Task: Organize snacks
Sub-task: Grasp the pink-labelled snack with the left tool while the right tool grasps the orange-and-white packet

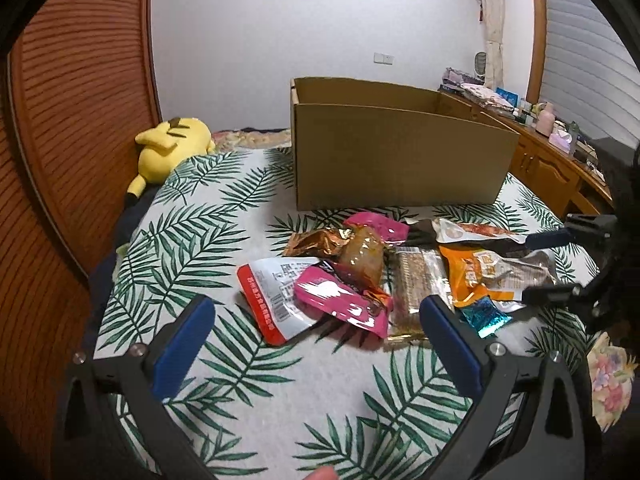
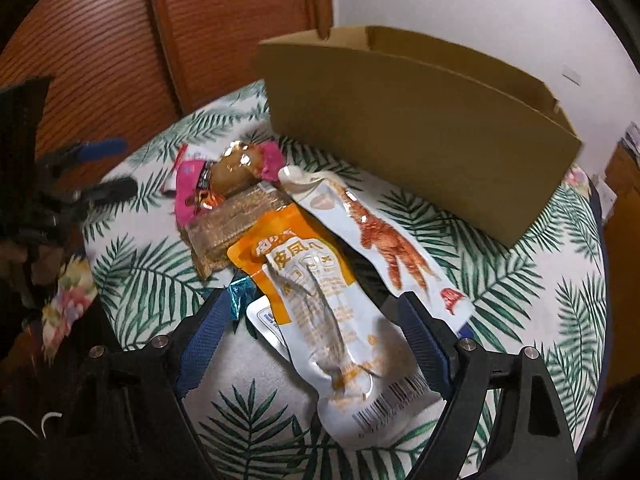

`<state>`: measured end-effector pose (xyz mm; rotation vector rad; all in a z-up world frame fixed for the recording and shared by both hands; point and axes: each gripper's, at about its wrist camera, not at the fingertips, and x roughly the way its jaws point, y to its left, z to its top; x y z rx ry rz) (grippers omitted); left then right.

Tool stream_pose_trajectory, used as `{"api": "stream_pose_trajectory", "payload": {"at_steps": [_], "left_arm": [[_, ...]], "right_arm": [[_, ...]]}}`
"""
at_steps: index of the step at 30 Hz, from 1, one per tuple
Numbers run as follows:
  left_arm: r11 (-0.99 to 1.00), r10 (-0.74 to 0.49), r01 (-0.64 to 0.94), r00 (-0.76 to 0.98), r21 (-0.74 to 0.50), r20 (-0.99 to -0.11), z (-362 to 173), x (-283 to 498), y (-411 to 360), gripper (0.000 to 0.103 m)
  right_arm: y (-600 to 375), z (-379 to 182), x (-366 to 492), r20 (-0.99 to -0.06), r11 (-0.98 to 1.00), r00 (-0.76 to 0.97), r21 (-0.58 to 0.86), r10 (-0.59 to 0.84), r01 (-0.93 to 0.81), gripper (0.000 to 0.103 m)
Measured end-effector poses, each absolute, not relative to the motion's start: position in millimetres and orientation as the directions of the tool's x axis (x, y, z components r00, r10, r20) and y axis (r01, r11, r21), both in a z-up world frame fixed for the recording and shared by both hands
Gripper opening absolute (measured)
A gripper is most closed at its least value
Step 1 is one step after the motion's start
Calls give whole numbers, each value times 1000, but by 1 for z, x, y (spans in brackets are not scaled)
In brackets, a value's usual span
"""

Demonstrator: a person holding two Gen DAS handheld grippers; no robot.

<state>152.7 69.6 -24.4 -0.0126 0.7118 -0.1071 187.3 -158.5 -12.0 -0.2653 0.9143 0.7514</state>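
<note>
A heap of snack packets lies on the palm-leaf bedspread (image 1: pixel 224 364) just in front of an open cardboard box (image 1: pixel 400 152), seen from my two handheld claws. My left claw (image 1: pixel 316 316) hangs spread wide and empty above the bed, its blue pads framing a red-and-white pouch (image 1: pixel 272 292) and a glossy pink packet (image 1: pixel 340 300). My right claw (image 2: pixel 308 320) is likewise wide apart, its pads flanking an orange-and-white chicken-feet pouch (image 2: pixel 320 292) without touching it that I can see. That pouch is long, crinkled and partly clear, barcode end nearest the camera. Beside it lies a white pouch (image 2: pixel 376 232) printed with a reddish chicken foot, and behind them a clear-wrapped brown bar (image 2: pixel 232 220). A yellow plush toy (image 1: pixel 168 148) rests at the bed's far edge.
</note>
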Motion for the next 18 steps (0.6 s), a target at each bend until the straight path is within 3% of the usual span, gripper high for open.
{"api": "stream_pose_trajectory", "payload": {"at_steps": [14,18], "left_arm": [[991,-116,132,701,-32,-703,-23,174,80,103],[986,-150,154,696,-57,-702,-20,176,82,103]], "right_arm": [[-139,-40,209,-857,692,303,82,416,-717,81],[-145,-38,214,-845,705,306,112,438,-700,62]]}}
